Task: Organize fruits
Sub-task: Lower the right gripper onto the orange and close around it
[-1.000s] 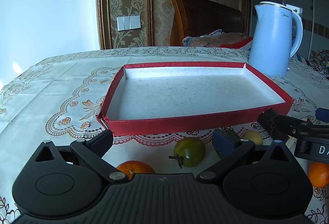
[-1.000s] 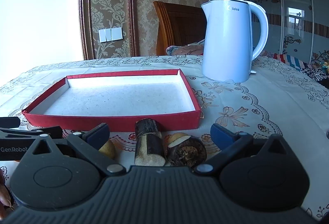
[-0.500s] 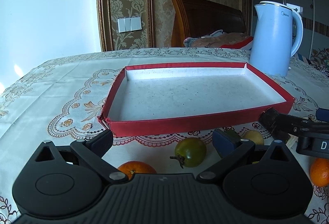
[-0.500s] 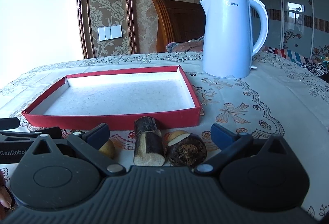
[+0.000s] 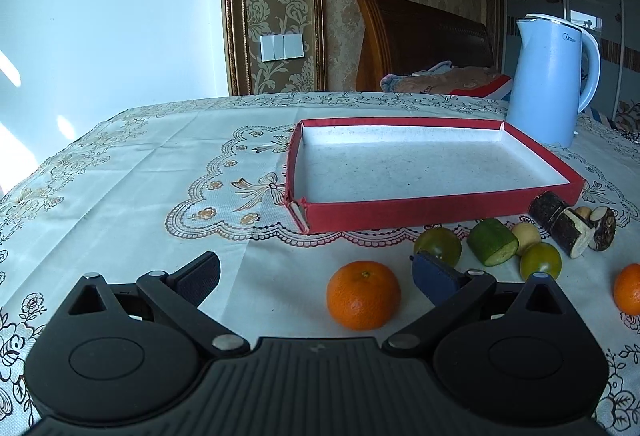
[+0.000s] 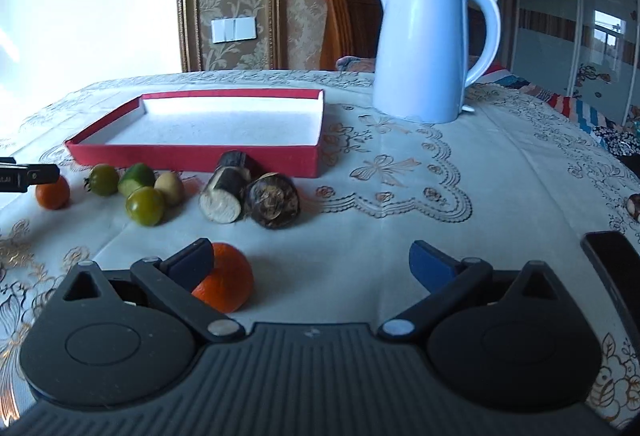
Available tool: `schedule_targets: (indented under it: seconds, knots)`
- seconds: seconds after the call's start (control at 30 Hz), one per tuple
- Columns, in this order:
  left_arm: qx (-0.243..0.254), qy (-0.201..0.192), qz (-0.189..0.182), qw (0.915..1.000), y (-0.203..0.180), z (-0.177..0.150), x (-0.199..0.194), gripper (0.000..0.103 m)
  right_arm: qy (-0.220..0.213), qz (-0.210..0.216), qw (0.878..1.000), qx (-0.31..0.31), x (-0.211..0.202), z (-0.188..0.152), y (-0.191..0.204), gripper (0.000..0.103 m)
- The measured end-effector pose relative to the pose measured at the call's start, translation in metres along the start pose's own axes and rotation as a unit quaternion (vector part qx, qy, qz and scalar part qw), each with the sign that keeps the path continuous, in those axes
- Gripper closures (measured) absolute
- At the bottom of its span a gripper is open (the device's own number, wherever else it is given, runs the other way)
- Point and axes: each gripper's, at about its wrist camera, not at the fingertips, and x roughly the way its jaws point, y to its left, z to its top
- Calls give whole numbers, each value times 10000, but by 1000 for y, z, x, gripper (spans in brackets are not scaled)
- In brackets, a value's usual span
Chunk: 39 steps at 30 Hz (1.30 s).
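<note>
1. Two grippers, both with fingers spread wide and nothing between them: my left gripper (image 5: 316, 272) and my right gripper (image 6: 310, 260).
2. I see the red tray (image 5: 436, 210) bare inside, on the tablecloth (image 5: 160, 172).
3. Fruit lies in front of the tray's near wall: an orange (image 5: 363, 295) just ahead of my left gripper, green tomatoes (image 5: 437, 245), a cucumber piece (image 5: 493, 241).
4. A second orange (image 6: 226, 282) sits beside my right gripper's left finger.
5. A kettle (image 6: 424, 48) stands past the tray.
</note>
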Motion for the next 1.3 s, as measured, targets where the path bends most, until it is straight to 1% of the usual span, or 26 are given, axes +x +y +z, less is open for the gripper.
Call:
schedule_targets:
  seconds: [0.1,0.13,0.23,0.33,0.43,0.5,0.57,0.63,0.7,0.77,0.87,0.97,1.0,1.17,1.2,1.23,1.27,1.3]
  knots:
    - [2,54,48,10000,9,-5,-5,0,-97,13,9999,-65,0,0,10,2]
    - [6,73,52,10000,11,-7,-6,0,-75,101,9999,-36,2,3,12,6]
    - [41,89,34,9999,17,-12,-10,0,48,416,9991,-29,10,8,19,9]
    - [127,114,125,9998,18,-12,-10,0,115,586,9981,-157,15,7,29,10]
    - [119,146,23,9998,15,-6,-7,0,168,702,9971,-256,18,6,38,15]
    - [103,235,-103,9996,11,-1,-3,0,217,755,9965,-297,18,5,42,15]
    - [123,321,-292,9990,5,2,0,0,198,797,9960,-338,17,4,43,21]
    - [171,389,-387,9983,-1,3,3,0,217,820,9957,-366,17,3,43,21]
    - [259,506,-342,9978,-7,3,8,0,265,864,9954,-304,18,5,43,21]
    - [302,611,-300,9972,-10,3,12,0,329,928,9947,-284,20,6,43,24]
    - [217,807,-420,9956,-8,1,20,0,374,973,9939,-357,22,6,50,29]
    - [139,965,-429,9943,-7,0,29,0,485,1135,9917,-366,28,7,58,42]
    - [146,953,-432,9944,-7,0,29,0,518,1189,9908,-372,29,8,60,47]
    - [204,916,-464,9945,-8,1,30,1,511,1180,9903,-531,35,7,73,54]
    - [218,895,-480,9946,-8,1,29,7,514,1178,9901,-557,35,8,74,56]
    - [263,857,-490,9948,-9,1,28,10,507,1170,9901,-594,34,8,76,58]
    - [321,809,-477,9951,-11,1,26,19,501,1176,9899,-618,34,8,78,60]
    - [366,774,-470,9952,-12,0,25,34,502,1183,9897,-632,35,8,79,61]
